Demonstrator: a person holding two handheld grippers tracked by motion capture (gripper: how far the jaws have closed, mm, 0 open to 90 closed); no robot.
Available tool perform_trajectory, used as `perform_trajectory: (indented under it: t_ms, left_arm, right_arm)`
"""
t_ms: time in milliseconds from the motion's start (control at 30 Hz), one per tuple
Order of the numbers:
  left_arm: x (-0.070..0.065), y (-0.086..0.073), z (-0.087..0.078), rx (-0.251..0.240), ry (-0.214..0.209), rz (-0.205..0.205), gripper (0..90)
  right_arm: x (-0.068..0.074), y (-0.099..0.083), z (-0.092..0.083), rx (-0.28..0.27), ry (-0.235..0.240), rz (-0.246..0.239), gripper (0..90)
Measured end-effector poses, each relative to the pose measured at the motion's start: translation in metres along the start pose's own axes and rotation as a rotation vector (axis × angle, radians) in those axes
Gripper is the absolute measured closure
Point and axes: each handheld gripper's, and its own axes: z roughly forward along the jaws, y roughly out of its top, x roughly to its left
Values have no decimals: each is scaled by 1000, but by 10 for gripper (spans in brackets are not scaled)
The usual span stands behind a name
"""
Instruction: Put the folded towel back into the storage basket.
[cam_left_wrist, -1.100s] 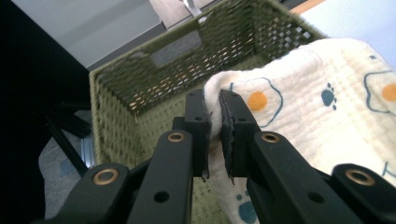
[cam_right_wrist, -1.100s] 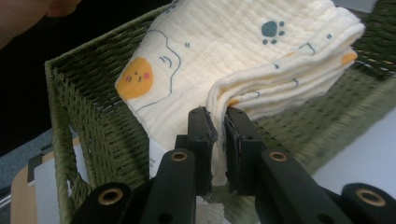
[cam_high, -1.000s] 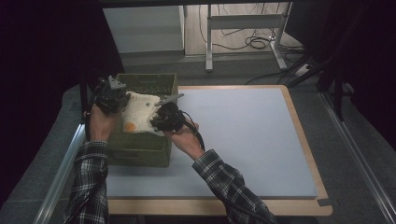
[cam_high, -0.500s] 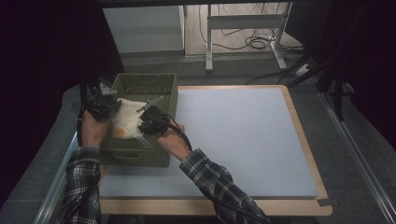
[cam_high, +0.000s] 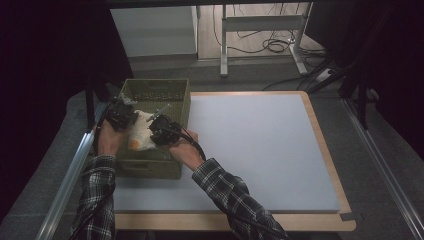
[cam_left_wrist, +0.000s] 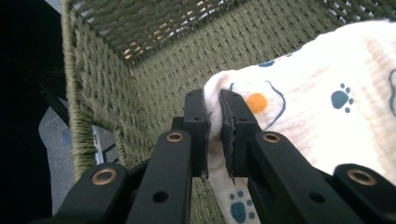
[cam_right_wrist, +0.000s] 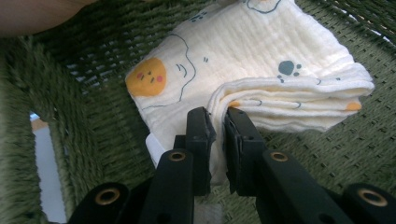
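Holding a folded cream cloth from two sides, the person keeps both grippers low inside the green woven basket, which stands at the left end of the pale blue mat on the table. The left gripper has its two black jaws almost together, and a thin fold at the corner of the cloth is pinched between the pads; in the left gripper view the woven wall of the basket rises just behind this corner. The right gripper is narrow in the same way and is clamped on the folded edge of the cloth, and the cloth lies on the woven bottom of the basket in the right gripper view. The cloth carries a print of dark blue paws and orange round faces, and its layers are stacked at the edge that the right gripper grips. In the high view, the left hand is at the left rim of the basket and the right hand reaches over its near wall, with the cloth between the two grippers. Both sleeves are checked, and a black cable runs from the right gripper along the forearm.
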Motion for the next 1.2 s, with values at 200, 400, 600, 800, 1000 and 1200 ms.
perform_trajectory:
  t_ms: [200, 400, 600, 800, 1000, 1200]
  left_arm:
    - [-2, -2, 8, 18, -12, -7, 774]
    - [-5, -1, 12, 21, -1, -11, 605]
    - [-5, -2, 9, -3, 2, -42, 489]
    - [-6, -4, 6, -25, -19, -80, 361]
    - [-7, -5, 2, -41, -40, -103, 260]
    - [-8, -2, -3, -67, -98, -133, 194]
  right_arm:
    - [2, 1, 2, 31, -6, -14, 702]
    - [-3, 0, -2, 1, -45, -19, 626]
    - [-15, -3, -9, -38, -29, 15, 583]
    - [-19, -7, -19, -77, -10, 10, 478]
    - [-24, -12, -32, -106, -14, -10, 367]
    - [-28, -15, -42, -123, -20, -18, 285]
